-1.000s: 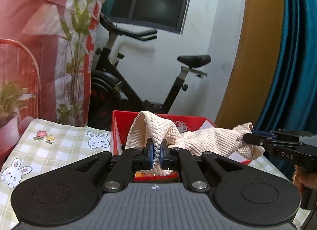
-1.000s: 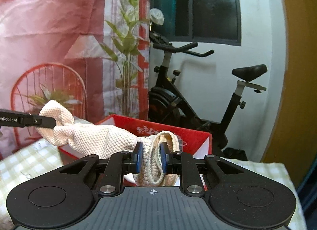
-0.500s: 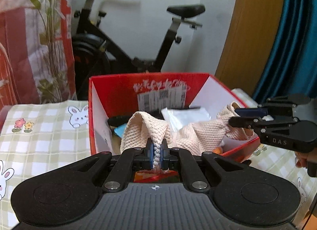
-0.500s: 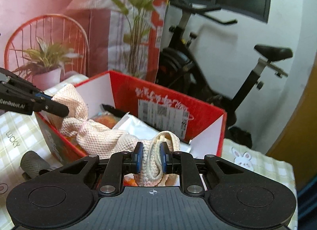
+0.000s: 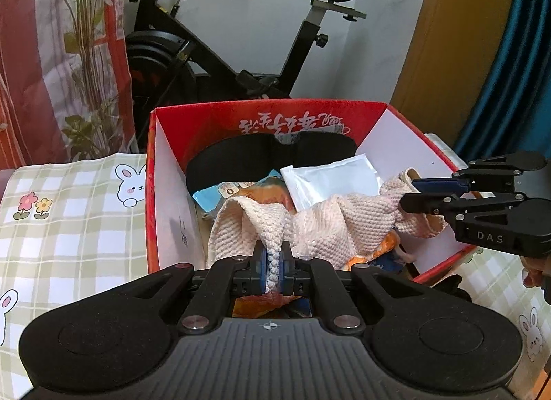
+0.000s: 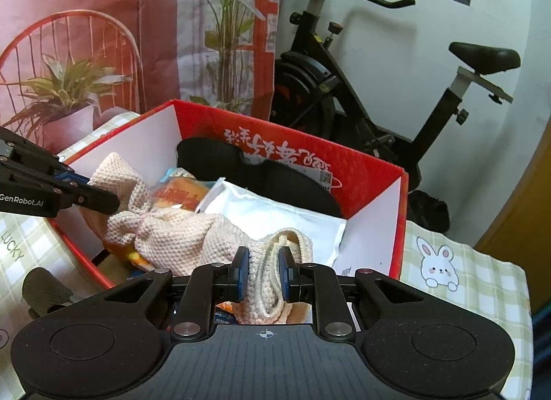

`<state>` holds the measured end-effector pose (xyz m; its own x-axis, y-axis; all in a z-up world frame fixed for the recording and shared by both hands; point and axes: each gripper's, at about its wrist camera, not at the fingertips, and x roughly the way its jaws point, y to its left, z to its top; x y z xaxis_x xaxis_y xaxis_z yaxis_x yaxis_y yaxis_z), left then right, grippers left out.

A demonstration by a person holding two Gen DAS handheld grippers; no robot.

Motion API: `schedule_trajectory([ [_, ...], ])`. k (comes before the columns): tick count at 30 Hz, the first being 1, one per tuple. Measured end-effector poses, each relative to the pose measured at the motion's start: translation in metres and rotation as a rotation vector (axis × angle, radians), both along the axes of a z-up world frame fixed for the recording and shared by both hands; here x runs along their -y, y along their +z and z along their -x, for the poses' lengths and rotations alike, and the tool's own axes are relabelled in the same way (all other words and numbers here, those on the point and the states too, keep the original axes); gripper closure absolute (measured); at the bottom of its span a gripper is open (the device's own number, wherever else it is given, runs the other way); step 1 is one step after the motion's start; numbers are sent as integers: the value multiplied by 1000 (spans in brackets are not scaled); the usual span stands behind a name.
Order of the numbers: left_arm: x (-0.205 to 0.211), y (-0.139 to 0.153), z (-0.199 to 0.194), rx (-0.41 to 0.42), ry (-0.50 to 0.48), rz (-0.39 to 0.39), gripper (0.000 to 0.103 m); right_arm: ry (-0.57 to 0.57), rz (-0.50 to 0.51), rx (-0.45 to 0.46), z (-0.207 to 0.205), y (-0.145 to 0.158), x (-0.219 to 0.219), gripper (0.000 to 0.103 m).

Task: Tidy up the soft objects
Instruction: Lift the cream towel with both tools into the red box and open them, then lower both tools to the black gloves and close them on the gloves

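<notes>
Cream knit cloth (image 5: 320, 224), pinched in both your grippers (image 5: 272, 271) (image 6: 261, 274), has dropped into the red box (image 5: 172, 214): release it

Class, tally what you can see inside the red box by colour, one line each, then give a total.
Cream: 1, knitted cloth, held at each end by a gripper
Black: 1, cushion
White: 1, packet
Orange and blue: at least 1, wrapper, others too buried to count
Total: 4 clearly visible

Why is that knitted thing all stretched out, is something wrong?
Nothing looks broken. The cream knitted cloth hangs bunched over the red box because the left gripper and right gripper each pinch an end.
</notes>
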<state>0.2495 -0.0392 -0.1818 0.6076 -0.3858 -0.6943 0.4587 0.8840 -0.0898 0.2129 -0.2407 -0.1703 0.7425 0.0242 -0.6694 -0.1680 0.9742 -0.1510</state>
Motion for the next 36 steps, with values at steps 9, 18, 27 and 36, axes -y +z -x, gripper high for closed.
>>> schedule_trajectory([
  [9,-1,13,6,72,9,14,48,-36,41,52,9,0,-2,71],
  [18,1,30,27,167,15,34,9,-44,48,105,25,15,-13,27],
  [27,-10,47,56,225,74,45,0,-80,13,161,53,29,-19,0],
  [36,-26,49,85,244,130,45,0,-118,-16,188,75,23,-25,0],
])
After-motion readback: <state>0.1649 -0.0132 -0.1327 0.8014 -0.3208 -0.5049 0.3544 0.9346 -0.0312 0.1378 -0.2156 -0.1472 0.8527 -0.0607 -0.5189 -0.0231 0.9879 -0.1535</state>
